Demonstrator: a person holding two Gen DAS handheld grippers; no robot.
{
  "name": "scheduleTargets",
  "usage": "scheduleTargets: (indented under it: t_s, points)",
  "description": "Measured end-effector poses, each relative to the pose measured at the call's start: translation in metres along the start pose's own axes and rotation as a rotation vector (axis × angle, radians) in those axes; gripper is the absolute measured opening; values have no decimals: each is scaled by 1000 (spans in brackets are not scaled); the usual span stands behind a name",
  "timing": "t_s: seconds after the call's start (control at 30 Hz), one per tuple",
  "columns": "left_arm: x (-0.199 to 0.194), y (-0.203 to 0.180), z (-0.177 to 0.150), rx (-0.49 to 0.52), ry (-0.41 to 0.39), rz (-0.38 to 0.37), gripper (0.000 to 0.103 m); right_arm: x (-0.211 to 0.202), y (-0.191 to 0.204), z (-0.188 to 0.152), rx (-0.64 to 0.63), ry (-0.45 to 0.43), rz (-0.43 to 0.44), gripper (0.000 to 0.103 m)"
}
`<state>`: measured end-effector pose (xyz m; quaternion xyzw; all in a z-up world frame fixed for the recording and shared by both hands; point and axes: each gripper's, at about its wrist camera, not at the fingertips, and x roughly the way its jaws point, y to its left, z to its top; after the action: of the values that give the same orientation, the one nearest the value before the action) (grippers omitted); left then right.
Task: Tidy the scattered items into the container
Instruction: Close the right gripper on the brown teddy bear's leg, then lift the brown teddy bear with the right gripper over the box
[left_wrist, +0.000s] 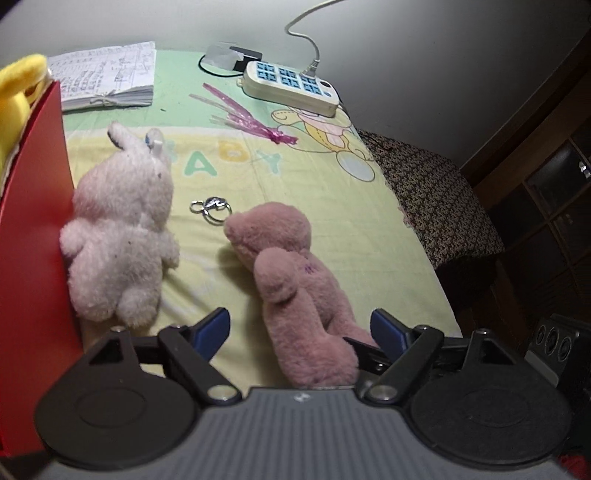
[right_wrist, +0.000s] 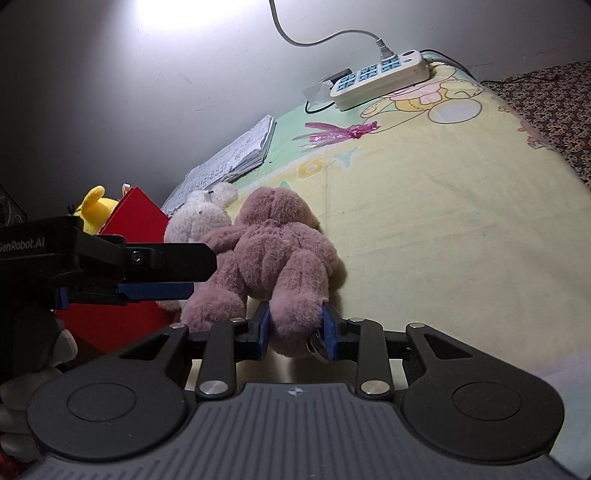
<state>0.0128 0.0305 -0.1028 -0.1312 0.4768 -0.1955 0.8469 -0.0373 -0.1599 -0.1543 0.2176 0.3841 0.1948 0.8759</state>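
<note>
So, my right tongs (right_wrist: 295, 328) clamped on one leg of mauve teddy (right_wrist: 273, 251), blue pads squeezing foot from both sides. Teddy lies on bed sheet (right_wrist: 443, 240), head pointing away from me. My left tongs (left_wrist: 299, 326) open, straddling same teddy's lower body; right pad looks against fur, left pad clear. Pale pink bunny (left_wrist: 122, 229) lies just left of teddy, leaning on red container (left_wrist: 33, 258). Yellow plush (left_wrist: 18, 92) pokes out above container. Keyring (left_wrist: 210, 208) on sheet between bunny and teddy's head.

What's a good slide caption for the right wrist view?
Right hand-held gripper clamps the pink bear's leg.
</note>
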Motion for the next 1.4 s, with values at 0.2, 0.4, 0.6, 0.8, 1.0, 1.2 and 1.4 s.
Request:
scheduleTargets:
  t_s: [0.2, 0.4, 0.6, 0.8, 1.0, 1.2, 1.4]
  points:
    - [-3, -12, -10, 58, 16, 17, 84, -29, -13, -9, 16, 52, 12, 36]
    - [6, -16, -13, 65, 49, 13, 84, -38, -39, 7, 216, -51, 104, 42]
    - [27, -17, -13, 39, 79, 18, 84, 8, -52, 17, 318, -6, 152, 45]
    - [40, -13, -11, 27, 100, 44, 82, 39, -46, 16, 360, 58, 249, 45]
    - [36, -15, -16, 38, 116, 19, 82, 33, -40, 11, 357, 85, 270, 41]
    - [29, -36, -30, 105, 135, -14, 82, 7, -39, -4, 375, 91, 241, 40]
    - [4, -50, -34, 160, 103, -75, 82, -25, -25, -10, 373, 36, 210, 40]
